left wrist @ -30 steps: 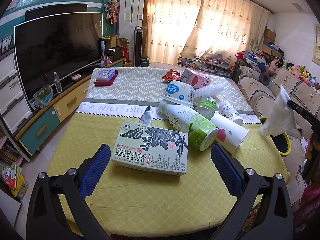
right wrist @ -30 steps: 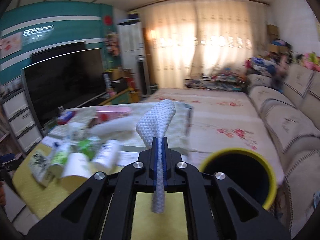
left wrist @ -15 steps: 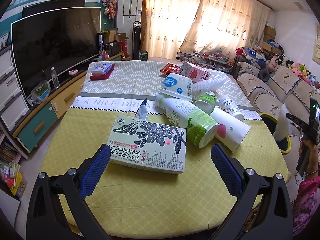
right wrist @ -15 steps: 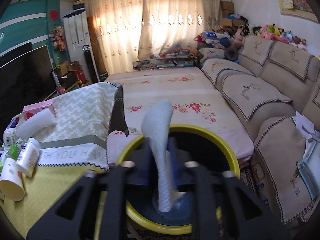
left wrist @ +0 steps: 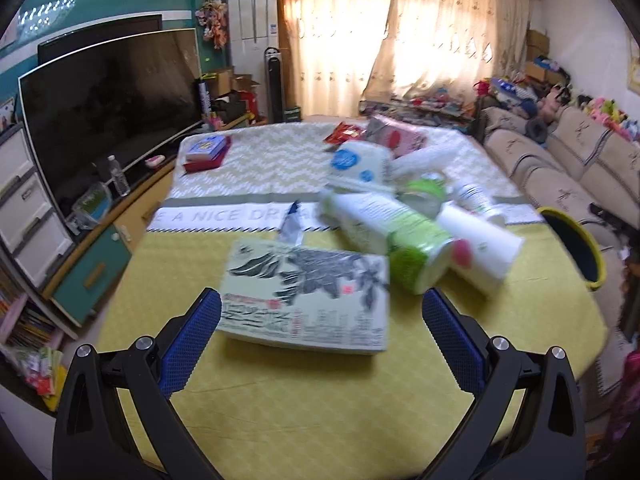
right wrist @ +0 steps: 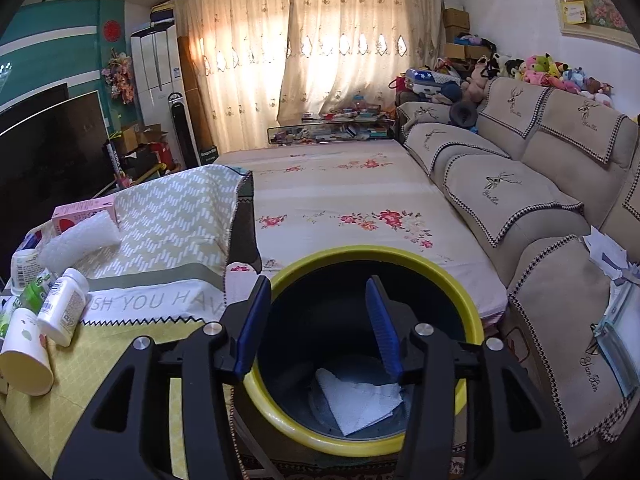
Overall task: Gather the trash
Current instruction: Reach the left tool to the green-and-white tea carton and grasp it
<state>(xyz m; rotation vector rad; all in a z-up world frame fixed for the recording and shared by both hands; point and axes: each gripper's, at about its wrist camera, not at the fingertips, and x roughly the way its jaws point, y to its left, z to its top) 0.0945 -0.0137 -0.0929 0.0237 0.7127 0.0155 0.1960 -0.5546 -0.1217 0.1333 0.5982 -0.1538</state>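
My right gripper (right wrist: 319,284) hangs over the yellow-rimmed dark bin (right wrist: 376,252); its jaws are opening with nothing between them. A crumpled white paper towel (right wrist: 360,400) lies on the bin's floor. My left gripper (left wrist: 320,300) stands wide open just above and in front of a flat tea carton (left wrist: 308,292) on the yellow tablecloth, not touching it. Behind the carton lie a green-and-white bottle (left wrist: 384,236), a paper cup (left wrist: 480,248), a white tub (left wrist: 360,164), a small white bottle (left wrist: 476,200), a foam roll (left wrist: 424,160), a pink box (left wrist: 396,136) and a red snack packet (left wrist: 344,134).
The bin (left wrist: 576,232) stands off the table's right edge, beside the sofa (right wrist: 520,184). A stack of books (left wrist: 206,150) sits at the table's far left. A large TV (left wrist: 108,100) on a low cabinet runs along the left. A flowered sheet (right wrist: 340,200) covers the surface beyond the bin.
My right gripper swung from the table side to above the bin, sank and opened; the paper towel it held dropped into the bin. The left gripper edged closer to the carton.
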